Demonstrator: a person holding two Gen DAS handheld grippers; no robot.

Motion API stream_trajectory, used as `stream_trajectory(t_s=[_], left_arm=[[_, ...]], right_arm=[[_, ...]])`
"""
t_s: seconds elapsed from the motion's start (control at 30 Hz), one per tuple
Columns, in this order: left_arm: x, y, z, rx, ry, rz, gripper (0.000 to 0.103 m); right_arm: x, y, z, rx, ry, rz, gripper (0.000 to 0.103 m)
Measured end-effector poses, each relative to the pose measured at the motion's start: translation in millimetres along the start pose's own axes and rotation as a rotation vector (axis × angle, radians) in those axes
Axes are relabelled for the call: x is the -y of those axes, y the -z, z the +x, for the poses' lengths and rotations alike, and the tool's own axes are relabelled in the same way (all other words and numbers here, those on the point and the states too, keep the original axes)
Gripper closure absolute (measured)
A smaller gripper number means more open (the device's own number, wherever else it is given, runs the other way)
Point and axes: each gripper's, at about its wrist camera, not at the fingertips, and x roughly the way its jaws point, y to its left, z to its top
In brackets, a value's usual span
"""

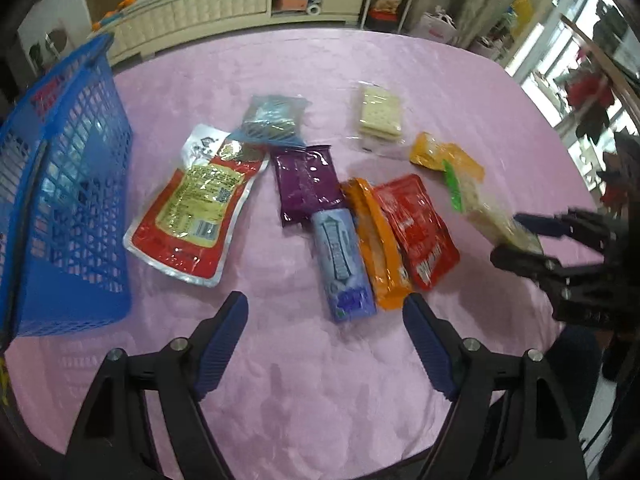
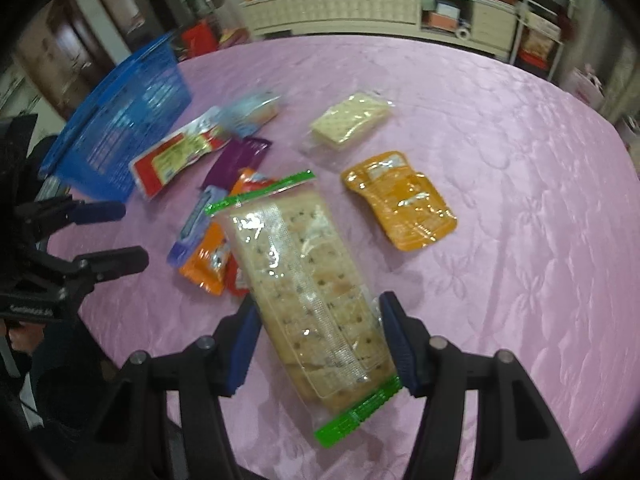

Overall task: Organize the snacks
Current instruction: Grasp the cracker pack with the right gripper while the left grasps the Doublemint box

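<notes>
Right tool (image 2: 316, 344) is clamped on the cracker pack (image 2: 308, 292), lifted over the near counter (image 2: 500, 200). Left tool (image 1: 326, 344) is spread, empty. Blue basket (image 1: 68, 208) sits far left. Risk judged: slick wrapper slipping, crackers crushed by excess squeeze.

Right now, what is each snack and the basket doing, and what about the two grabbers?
Right gripper: shut on the cracker pack.
Cracker pack: sealed, held tilted above the table.
Left gripper: open, holding nothing.
Blue basket: upright; its inside cannot be seen.
Big red pouch: lying flat.
Purple packet: lying flat.
Orange pouch: lying flat, apart from the pile.
</notes>
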Motion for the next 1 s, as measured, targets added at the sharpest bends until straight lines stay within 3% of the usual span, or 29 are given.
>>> stream_trajectory(t_s=[0.2,0.53,0.63,0.77,0.83,1.0], left_arm=[[-4.1,-13.9,25.6,-0.041,-0.003,-0.021,0.038],[6.0,-28.8,54.6,-0.074,-0.039,0.036,0.038],[7.3,-34.3,65.9,-0.096,-0.035,0.029,0.048],[13.7,-39.9,75.0,-0.106,-0.046,0.053,0.054],[22.0,-40.3,76.8,-0.107,-0.053,0.093,0.069],[35.1,-35.4,74.7,-0.107,-0.055,0.115,0.074]], right_arm=[[4.4,-4.9,13.1,-0.001,-0.008,0.11,0.04],[12.0,-11.0,33.1,-0.019,-0.031,0.182,0.04],[12.8,-11.9,32.3,-0.016,-0.032,0.18,0.04],[12.9,-12.8,32.0,-0.013,-0.032,0.181,0.04],[11.4,-13.8,32.6,-0.012,-0.026,0.181,0.04],[5.1,-15.7,34.5,-0.015,-0.032,0.192,0.041]])
